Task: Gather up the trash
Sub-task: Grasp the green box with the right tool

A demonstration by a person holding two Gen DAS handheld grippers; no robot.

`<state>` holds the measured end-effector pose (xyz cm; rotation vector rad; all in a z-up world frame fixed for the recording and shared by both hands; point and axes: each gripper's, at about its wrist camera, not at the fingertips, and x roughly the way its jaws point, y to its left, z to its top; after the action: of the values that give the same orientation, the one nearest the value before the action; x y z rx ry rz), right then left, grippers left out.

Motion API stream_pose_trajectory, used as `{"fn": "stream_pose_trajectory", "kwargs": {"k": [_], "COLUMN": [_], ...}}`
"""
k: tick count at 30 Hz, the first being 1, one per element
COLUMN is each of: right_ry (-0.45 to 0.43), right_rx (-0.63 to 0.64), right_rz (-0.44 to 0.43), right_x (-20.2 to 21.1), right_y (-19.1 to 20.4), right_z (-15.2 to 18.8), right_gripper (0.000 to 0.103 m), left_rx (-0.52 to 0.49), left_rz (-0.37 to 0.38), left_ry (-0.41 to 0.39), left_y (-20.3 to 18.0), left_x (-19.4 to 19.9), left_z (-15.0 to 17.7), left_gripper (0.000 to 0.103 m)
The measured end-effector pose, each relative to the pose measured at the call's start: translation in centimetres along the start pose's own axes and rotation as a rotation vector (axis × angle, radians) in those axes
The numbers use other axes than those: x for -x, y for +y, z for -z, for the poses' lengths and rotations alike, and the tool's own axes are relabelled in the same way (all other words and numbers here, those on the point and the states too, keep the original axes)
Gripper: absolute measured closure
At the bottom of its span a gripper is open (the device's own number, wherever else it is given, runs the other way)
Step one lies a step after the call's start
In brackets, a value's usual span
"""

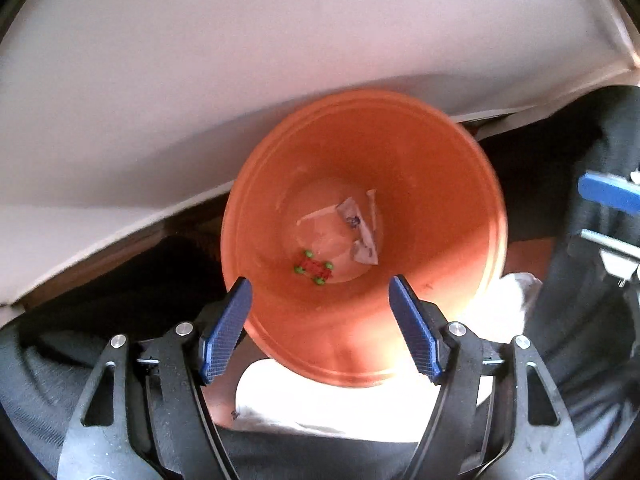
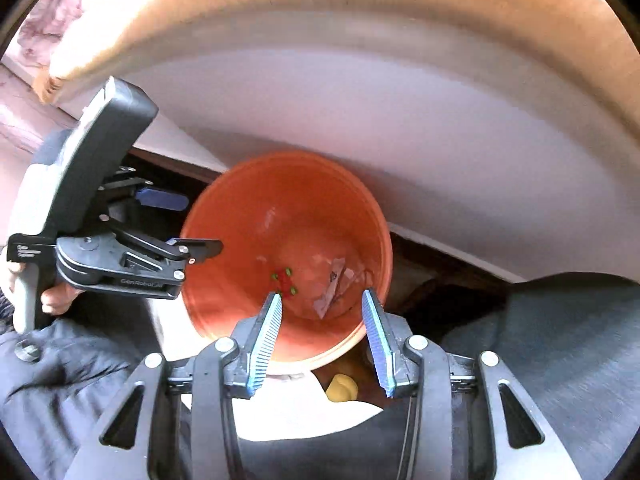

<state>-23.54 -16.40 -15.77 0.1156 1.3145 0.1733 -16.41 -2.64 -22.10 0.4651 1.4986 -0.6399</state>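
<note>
An orange bucket (image 1: pixel 420 184) stands on the floor below a white table edge; it also shows in the right wrist view (image 2: pixel 240 216). At its bottom lie crumpled white wrappers (image 1: pixel 362 232) and a small red piece with green dots (image 1: pixel 314 268); in the right wrist view the wrappers (image 2: pixel 334 284) and the red piece (image 2: pixel 285 278) show too. My left gripper (image 1: pixel 320 292) is open and empty above the bucket's near rim. My right gripper (image 2: pixel 322 300) is open and empty over the bucket. The left gripper's body (image 2: pixel 92 208) shows at the bucket's left.
The white table top (image 1: pixel 200 80) overhangs behind the bucket, also in the right wrist view (image 2: pixel 440 160). The person's dark trousers (image 2: pixel 560 340) flank the bucket. White fabric (image 1: pixel 320 400) lies under the near rim. A yellow object (image 2: pixel 342 388) sits by the bucket's base.
</note>
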Motion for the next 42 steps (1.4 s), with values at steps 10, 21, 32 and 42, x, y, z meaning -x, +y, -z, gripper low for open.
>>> {"fn": "stream_pose_trajectory", "kwargs": {"k": [10, 21, 32, 42], "right_ry": [-0.265, -0.627, -0.674, -0.715], "right_rx": [-0.049, -0.196, -0.603, -0.703], "right_rz": [-0.127, -0.266, -0.488, -0.438], "right_x": [11.8, 16.7, 11.9, 9.5], "right_y": [-2.1, -0.7, -1.2, -0.7], "right_z": [-2.2, -14.5, -23.5, -27.5], "right_gripper": [0.049, 0.036, 0.027, 0.024], "left_rx": [-0.092, 0.041, 0.053, 0.049], "left_rz": [-0.018, -0.068, -0.077, -0.046], "left_ry": [-0.265, -0.538, -0.621, -0.675], "left_y": [-1.6, 0.5, 3.3, 4.8], "left_x": [10.6, 17.1, 17.6, 17.7], "left_z": [2.3, 1.3, 1.7, 1.7], "left_gripper": [0.029, 0.029, 0.029, 0.029]}}
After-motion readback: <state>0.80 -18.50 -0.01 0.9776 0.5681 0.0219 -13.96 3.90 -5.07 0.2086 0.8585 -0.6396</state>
